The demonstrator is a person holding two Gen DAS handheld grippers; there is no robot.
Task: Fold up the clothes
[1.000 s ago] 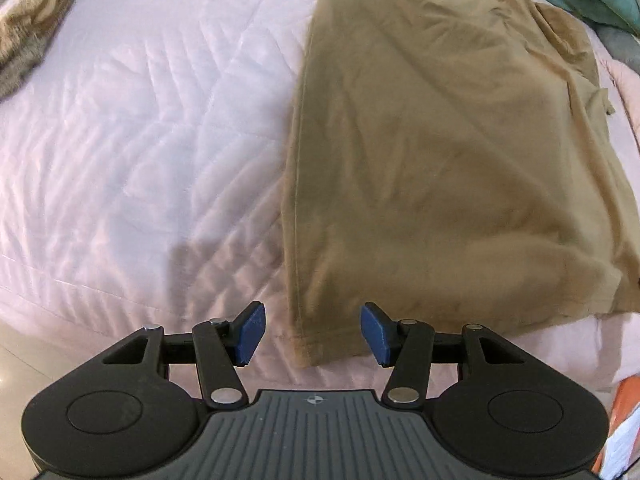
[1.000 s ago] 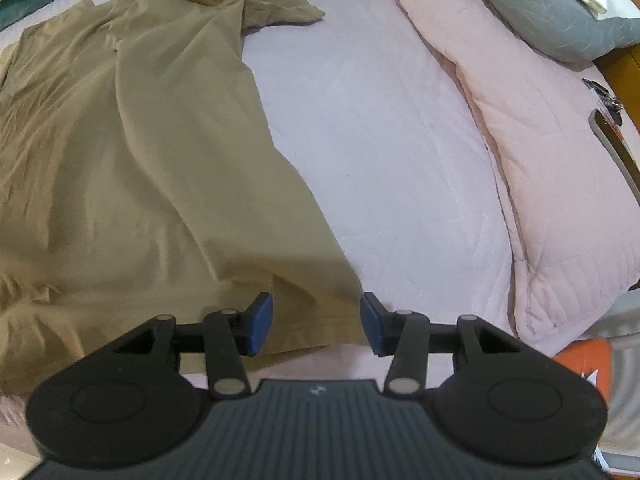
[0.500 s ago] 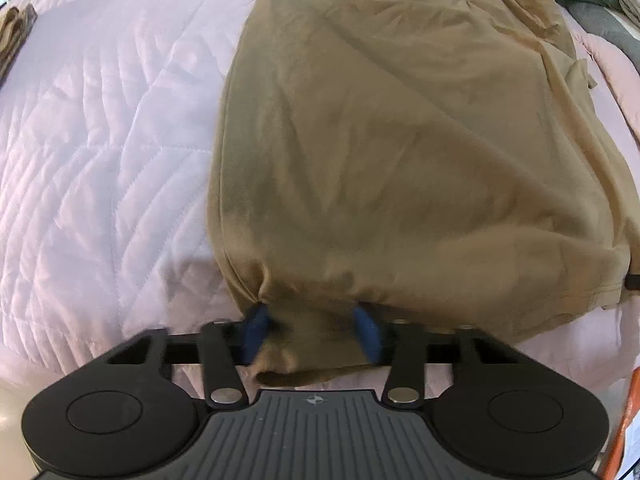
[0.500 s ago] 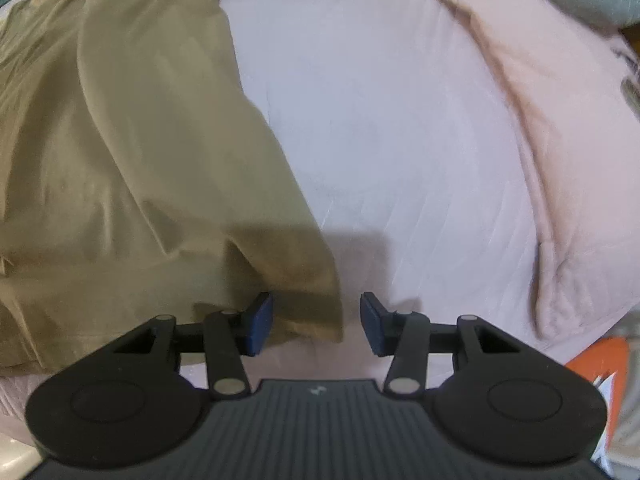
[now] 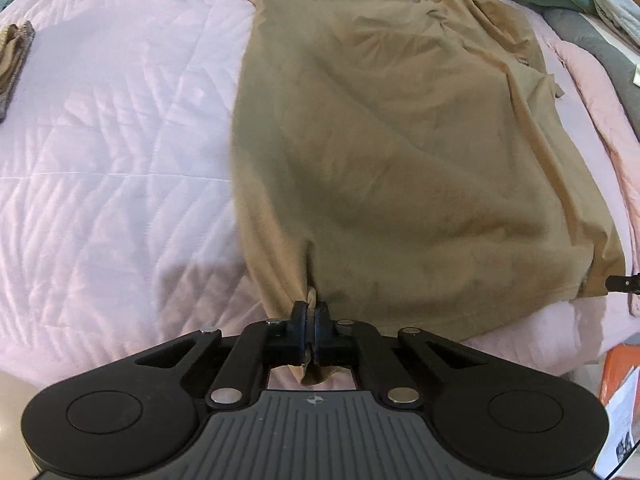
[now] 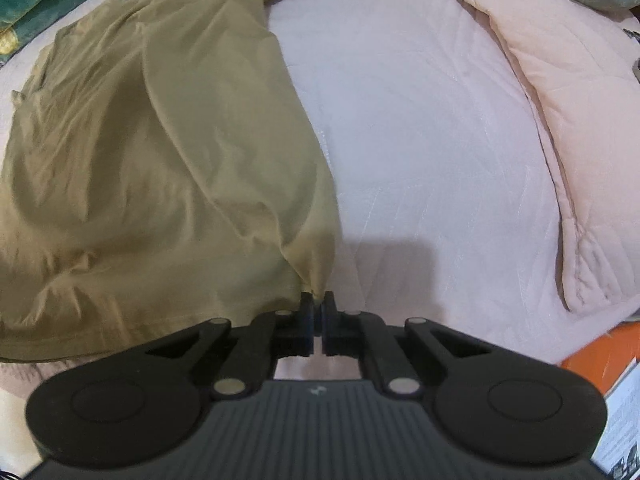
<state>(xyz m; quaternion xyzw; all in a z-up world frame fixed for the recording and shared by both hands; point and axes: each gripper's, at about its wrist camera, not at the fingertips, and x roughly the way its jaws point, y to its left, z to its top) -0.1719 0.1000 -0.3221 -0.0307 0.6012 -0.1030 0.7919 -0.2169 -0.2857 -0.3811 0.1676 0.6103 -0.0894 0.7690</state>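
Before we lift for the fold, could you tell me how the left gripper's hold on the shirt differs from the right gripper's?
The left gripper bites deeper: a tail of the tan shirt pokes out behind its pads; none shows behind the right gripper. The left pinches the hem's left corner, the right its right corner. Both are shut on the shirt.

Tan short-sleeved shirt (image 5: 400,152), spread lengthwise and rumpled on pale quilted bedding, both near hem corners bunched and lifted
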